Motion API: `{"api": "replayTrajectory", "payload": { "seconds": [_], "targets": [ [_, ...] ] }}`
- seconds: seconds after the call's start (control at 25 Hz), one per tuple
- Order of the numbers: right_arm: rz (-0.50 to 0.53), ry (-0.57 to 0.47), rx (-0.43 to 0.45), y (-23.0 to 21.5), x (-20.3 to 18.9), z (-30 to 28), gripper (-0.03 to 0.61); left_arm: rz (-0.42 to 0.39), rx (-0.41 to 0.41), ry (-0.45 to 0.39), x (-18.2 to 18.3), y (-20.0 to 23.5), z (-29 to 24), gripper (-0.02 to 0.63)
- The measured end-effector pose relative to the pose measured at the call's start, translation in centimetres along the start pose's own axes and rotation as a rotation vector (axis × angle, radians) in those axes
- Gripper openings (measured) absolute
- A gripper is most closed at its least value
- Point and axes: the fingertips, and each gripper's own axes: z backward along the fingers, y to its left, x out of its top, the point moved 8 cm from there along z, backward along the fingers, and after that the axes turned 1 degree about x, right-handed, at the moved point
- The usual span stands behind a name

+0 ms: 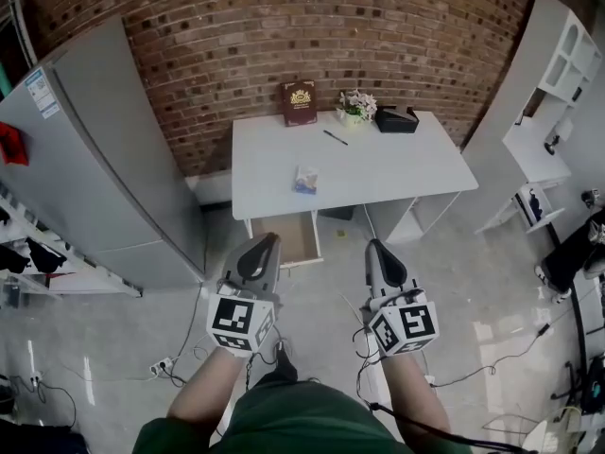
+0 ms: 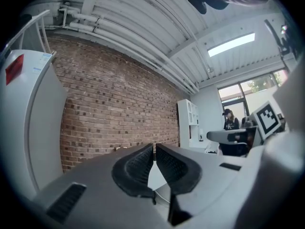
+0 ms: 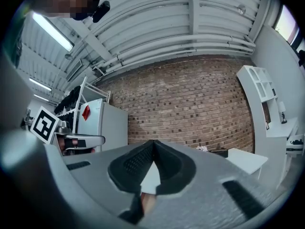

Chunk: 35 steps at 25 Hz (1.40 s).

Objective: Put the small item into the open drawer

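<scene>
Observed from the head view: I hold both tongs level in front of me, well short of the desk (image 1: 378, 173), which stands against the brick wall (image 1: 284, 26).

1. Left tongs (image 1: 267, 241): clenched, nothing in them. In the left gripper view the left tongs (image 2: 154, 149) show their ribbed pads drawn together, with only a thin slit between them.
2. Right tongs (image 1: 374, 245): also clenched and holding nothing. In the right gripper view the right tongs (image 3: 153, 144) show their tips meeting.
3. Small item (image 1: 305, 180): a light packet with some blue on it. It lies flat on the desk top, left of centre and near the front edge. It is well apart from both tongs and untouched.
4. Drawer (image 1: 286, 237): pulled out from under the front edge of the desk on its left side, with its wooden bottom showing. It sits just below and in front of the small item. The tip of the left tongs appears just beside its front left corner in this view.
5. Other things at the back of the desk: a dark red book (image 1: 300, 102), a small pot of flowers (image 1: 356, 107), a black tray (image 1: 396, 119), and a pen (image 1: 335, 137) lying a little nearer to me.
6. Surroundings: a grey refrigerator (image 1: 95, 159) stands to the left of the desk and a white shelf unit (image 1: 558, 74) to the right. Cables lie across the floor (image 1: 492, 282).
</scene>
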Motion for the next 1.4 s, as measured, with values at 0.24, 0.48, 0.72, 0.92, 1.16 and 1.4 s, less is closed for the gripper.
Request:
{"api": "replayTrajectory", "payload": {
  "seconds": [0.24, 0.48, 0.72, 0.92, 1.16, 1.4],
  "targets": [
    [0.022, 0.035, -0.033, -0.7, -0.5, -5.3, 0.002, 0.031, -0.027, 0.000, -1.1, 4.2, -4.9, 0.012],
    [0.075, 0.069, -0.080, -1.5, -0.5, -9.6, 0.002, 0.068, -0.057, -0.001, -2.0, 7.9, -9.2, 0.012],
    [0.141, 0.057, -0.114, -1.3, -0.7, -13.0, 0.002, 0.085, -0.074, -0.002, -3.3, 11.5, -11.7, 0.012],
    [0.152, 0.047, -0.112, -1.0, -0.8, -15.4, 0.002, 0.085, -0.081, 0.001, -4.0, 13.6, -13.0, 0.011],
    [0.135, 0.059, -0.106, -2.1, -1.5, -17.2, 0.002, 0.081, -0.074, 0.021, -4.7, 14.5, -14.9, 0.012],
    [0.073, 0.067, -0.080, -4.7, -3.3, -19.4, 0.002, 0.059, -0.056, 0.058, -5.8, 14.2, -16.7, 0.012]
  ]
}}
